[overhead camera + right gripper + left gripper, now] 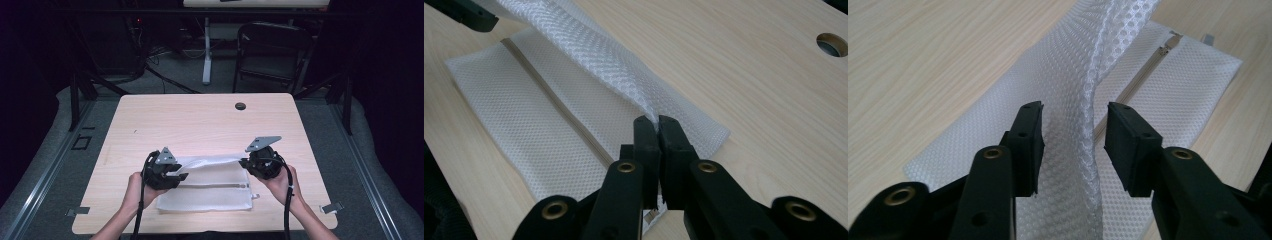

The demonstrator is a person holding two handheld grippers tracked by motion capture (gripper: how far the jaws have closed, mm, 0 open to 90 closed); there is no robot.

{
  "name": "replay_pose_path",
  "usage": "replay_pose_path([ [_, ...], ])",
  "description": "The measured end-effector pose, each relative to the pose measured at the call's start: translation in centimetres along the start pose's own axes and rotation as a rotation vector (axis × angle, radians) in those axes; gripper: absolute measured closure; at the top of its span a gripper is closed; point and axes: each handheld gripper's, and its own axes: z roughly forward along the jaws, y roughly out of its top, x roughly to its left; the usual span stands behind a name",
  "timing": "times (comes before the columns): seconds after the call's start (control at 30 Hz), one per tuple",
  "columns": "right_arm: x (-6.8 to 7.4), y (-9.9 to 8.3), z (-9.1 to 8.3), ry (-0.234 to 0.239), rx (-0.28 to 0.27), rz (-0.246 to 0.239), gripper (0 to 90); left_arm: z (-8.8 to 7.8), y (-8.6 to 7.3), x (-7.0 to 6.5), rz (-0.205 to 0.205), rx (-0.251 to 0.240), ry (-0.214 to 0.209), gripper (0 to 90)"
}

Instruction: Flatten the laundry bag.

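1. Your right gripper has its two black jaws pinched together on a raised fold of the white mesh zip-up laundry bag. In the right gripper view the netting comes straight out from between the pads and runs up and away to the upper left.
2. Your left gripper is a different story: its jaws stand apart, with a ridge of the same white netting standing up in the gap between them. The pads aren't pressing on it, so nothing is actually gripped on that side.
3. From the high view, the lifted edge of the bag stretches like a band from the left gripper across to the right gripper, and the right end sits a bit higher.
4. The rest of the bag lies flat on the light wooden tabletop, near your edge of it, between your two hands.
5. The grey zipper runs lengthwise across the flat part, just below the lifted band. In the left gripper view the metal zipper pull sits at the far end, near a corner of the bag.
6. Further out, a small round dark hole sits in the table near the far edge, well apart from the bag.
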Motion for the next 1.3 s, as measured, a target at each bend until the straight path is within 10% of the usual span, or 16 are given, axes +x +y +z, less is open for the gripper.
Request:
replay_pose_path([
  [0.3,-0.8,1.0,0.1,-0.011,0.008,0.006,88.3,-1.0,-1.2,0.9,-0.017,0.015,0.036,57.9],
  [0.7,-1.6,2.1,0.7,-0.02,0.019,0.003,88.1,-1.7,-0.4,1.4,-0.002,-0.019,0.063,84.4],
  [1.3,-2.8,2.4,1.8,-0.035,0.033,0.02,87.5,-1.5,1.5,3.0,-0.011,-0.029,0.071,87.5],
])
